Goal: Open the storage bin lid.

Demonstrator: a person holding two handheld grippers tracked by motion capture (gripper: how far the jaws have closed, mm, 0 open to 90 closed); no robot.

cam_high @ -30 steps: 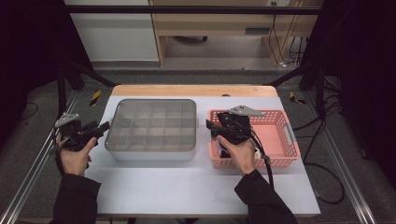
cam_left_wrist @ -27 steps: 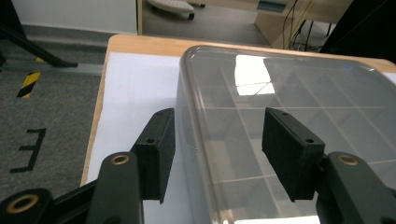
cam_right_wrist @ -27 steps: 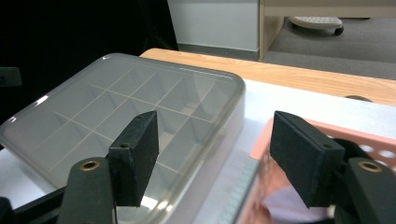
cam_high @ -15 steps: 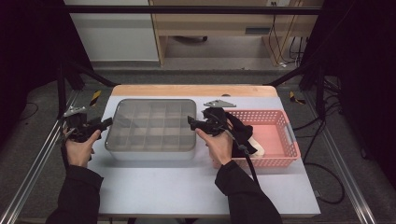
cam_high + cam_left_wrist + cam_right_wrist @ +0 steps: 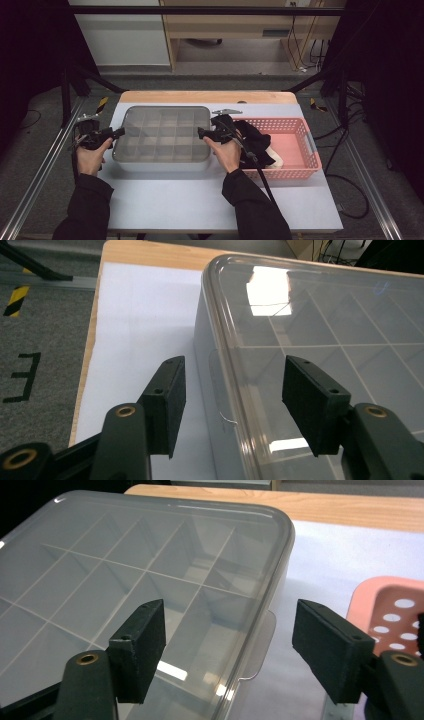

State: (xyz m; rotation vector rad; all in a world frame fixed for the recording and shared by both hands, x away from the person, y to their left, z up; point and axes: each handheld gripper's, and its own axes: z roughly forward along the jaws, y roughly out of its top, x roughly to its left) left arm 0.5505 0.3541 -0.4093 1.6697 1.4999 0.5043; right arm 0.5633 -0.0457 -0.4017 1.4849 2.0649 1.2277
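A clear lidded box (image 5: 161, 133) with a grid of compartments sits mid-table. My left gripper (image 5: 118, 133) is open at the box's left edge; in the left gripper view the gripper (image 5: 235, 390) straddles the lid's rim (image 5: 220, 345), one jaw over the table and one over the lid. My right gripper (image 5: 201, 133) is open at the box's right edge. In the right gripper view the gripper (image 5: 232, 640) brackets the lid's corner and its latch tab (image 5: 260, 647). Nothing is held.
A pink perforated basket (image 5: 304, 150) stands right of the box, with dark cloth (image 5: 255, 142) and a white item (image 5: 275, 161) inside. A small metal piece (image 5: 227, 111) lies behind the box. White table (image 5: 170, 200) lies in front.
My right gripper has left the pink basket and swung left to the box's right edge. My left gripper has edged right, up to the box's left rim.
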